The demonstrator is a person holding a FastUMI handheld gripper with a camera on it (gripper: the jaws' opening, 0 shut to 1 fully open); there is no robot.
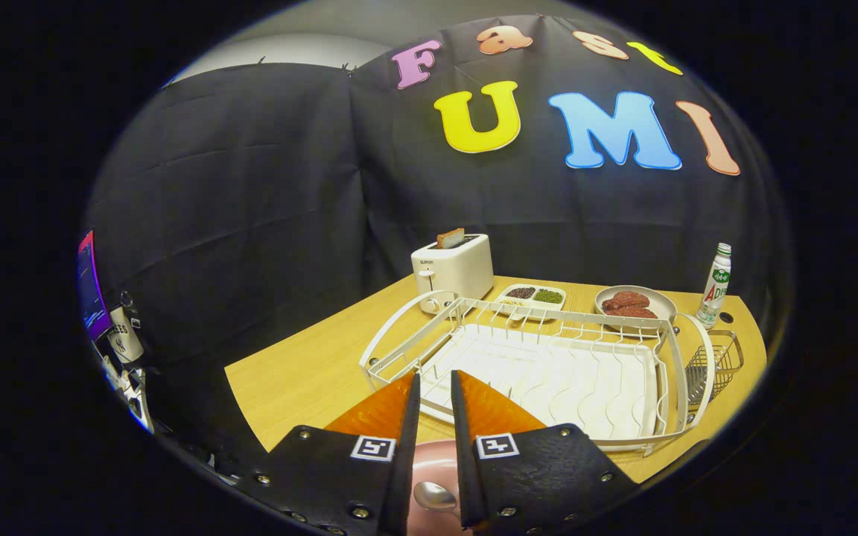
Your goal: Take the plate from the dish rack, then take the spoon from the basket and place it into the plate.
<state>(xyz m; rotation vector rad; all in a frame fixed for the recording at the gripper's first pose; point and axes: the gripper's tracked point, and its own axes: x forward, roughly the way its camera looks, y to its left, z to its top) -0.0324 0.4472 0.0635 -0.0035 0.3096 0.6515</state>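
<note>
Claw point(435, 387) fingers stand a narrow gap apart, nothing pinched between them. Below the claw, seen through the gap, lies the pink plate point(429, 465) with the spoon point(433, 495) resting in it, bowl up. Just ahead of the fingertips sits the white dish rack point(548, 372) on the desk point(302, 380), with a wire basket point(716, 365) hung on its far right end. Beyond the rack: a white toaster point(453, 274) with a slice of toast sticking up, a two-part tray of beans point(533, 296), a dish of meat point(634, 304), and a bottle point(715, 285) near the basket.
</note>
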